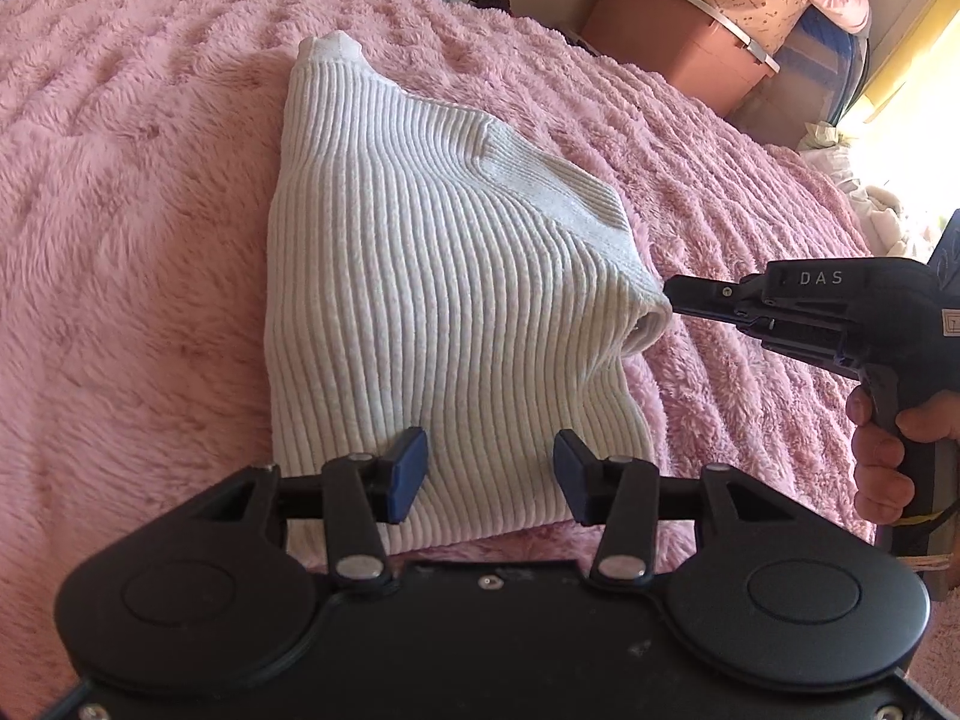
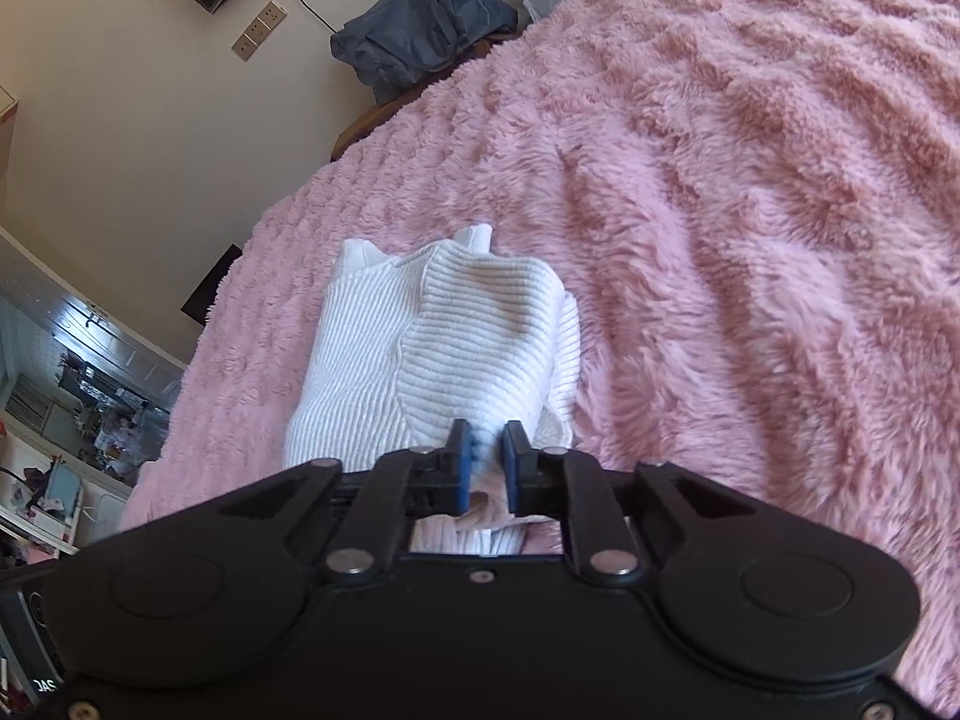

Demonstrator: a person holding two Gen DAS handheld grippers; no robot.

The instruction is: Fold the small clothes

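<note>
A white ribbed knit garment (image 1: 420, 276) lies partly folded on a pink fluffy blanket (image 1: 120, 210). My left gripper (image 1: 489, 468) is open, its blue pads spread over the garment's near edge, holding nothing. My right gripper (image 1: 675, 300) comes in from the right and pinches the garment's right corner, where a sleeve is folded over the body. In the right wrist view the right gripper (image 2: 486, 456) is closed on a bunch of the white knit (image 2: 456, 348), with the cloth showing between the pads.
The blanket (image 2: 750, 210) covers a bed. A brown storage box (image 1: 678, 42) and bags stand past the far right edge. A dark blue bag (image 2: 420, 24) lies beyond the bed by the wall, near a wall socket (image 2: 258, 30).
</note>
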